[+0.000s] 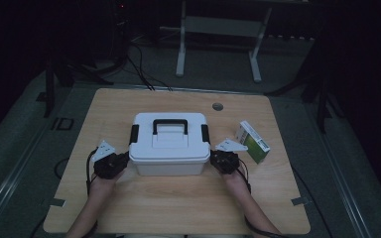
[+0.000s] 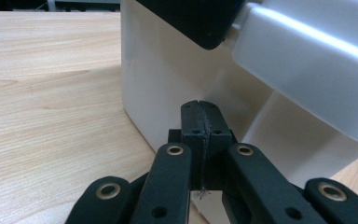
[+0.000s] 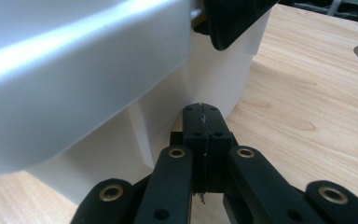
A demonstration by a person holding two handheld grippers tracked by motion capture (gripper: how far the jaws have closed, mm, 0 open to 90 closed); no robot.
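Nearest me on the pale wooden bench (image 1: 178, 208), my two forearms come in from the front edge and angle toward the white plastic storage box with the black carry handle (image 1: 169, 144), one hand to each end of it. My left tool (image 1: 121, 161) has its black jaws pressed together with nothing between them, the tip set against the box's left end wall low down, beneath the overhanging lid rim and below the black side latch (image 1: 134, 134). My right tool (image 1: 214, 159) mirrors that at the right end wall, jaws likewise pressed together and empty, under the other black latch (image 1: 205, 133). I judge I hold them this way to squeeze the box between two blunt tips and slide or steady it, or to come up under the latches.

Around the box there is bare wood before it and to the left, so it has room to travel that way. To the right, a small green and white carton (image 1: 252, 142) lies just beyond my right hand, near but apart, and would be bumped first. Farther off, the round cable hole (image 1: 218, 106) sits toward the bench's back edge.
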